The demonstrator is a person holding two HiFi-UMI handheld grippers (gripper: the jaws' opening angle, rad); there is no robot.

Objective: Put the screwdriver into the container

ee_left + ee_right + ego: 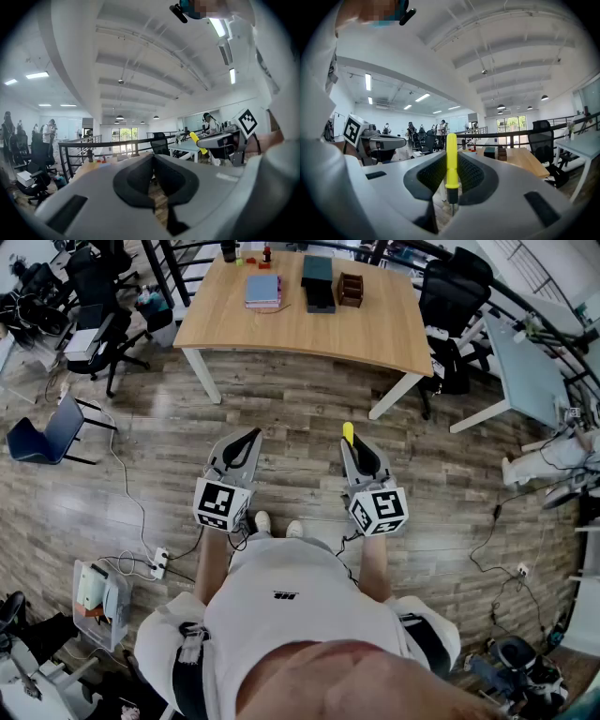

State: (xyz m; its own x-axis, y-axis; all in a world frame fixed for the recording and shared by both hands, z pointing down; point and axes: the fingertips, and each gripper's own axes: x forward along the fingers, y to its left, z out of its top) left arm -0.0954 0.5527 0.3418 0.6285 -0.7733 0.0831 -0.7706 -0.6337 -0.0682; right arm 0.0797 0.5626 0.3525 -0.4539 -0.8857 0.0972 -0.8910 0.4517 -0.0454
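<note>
Right gripper [354,448]: clamped on the screwdriver [451,159]; both pads bear on the yellow handle, as your right gripper view shows.
Left gripper [242,439]: jaws together, nothing between them; carried level beside the right one, well apart from it.
Screwdriver, position: crosswise to the jaws; the handle stands up above the pads, and the black collar and thin shaft hang below them.
Container [351,289]: taken to be the small brown compartmented box on the far part of the table [375,334], just beside two dark boxes [318,282] and near a stack of books [263,290]; you stand well back from it, with open wooden floor [281,409] between.
Weight and stiffness: judged light and rigid; nothing about it should bend or break under the pads.
Surface: the handle looks smooth and rounded; expect it to slip or swivel in the grip if the gripper is swung sharply.
Where to hold: on the handle, close above the collar; the textured pads seat well there, and the shaft stays free to lead into the container.
Caution: the grip sits low on the handle, so most of the handle stands above the pads; keep the gripper level on the approach; release only once the shaft is inside a compartment.
</note>
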